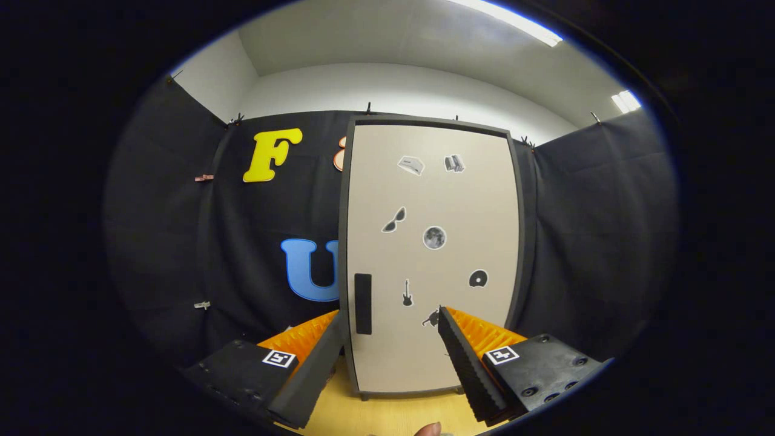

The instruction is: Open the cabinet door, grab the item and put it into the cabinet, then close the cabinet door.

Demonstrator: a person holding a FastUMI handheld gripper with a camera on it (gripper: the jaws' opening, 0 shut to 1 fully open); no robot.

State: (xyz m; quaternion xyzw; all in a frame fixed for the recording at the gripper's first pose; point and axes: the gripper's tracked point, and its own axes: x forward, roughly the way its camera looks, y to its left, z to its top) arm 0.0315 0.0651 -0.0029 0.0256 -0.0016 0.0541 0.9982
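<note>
Two fingers of the tool (390,339) stand spread apart, empty, just before the closed cabinet door (430,254) on the counter (387,415).

This is a recording booth set up indoors. Black cloth (200,254) is clipped up as walls around a wooden tabletop (387,415), with white room walls (387,88) and ceiling strip lights (514,21) above.

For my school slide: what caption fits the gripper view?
Open gripper facing a shut beige cabinet door with stickers, its black handle just beyond the left finger.
</note>
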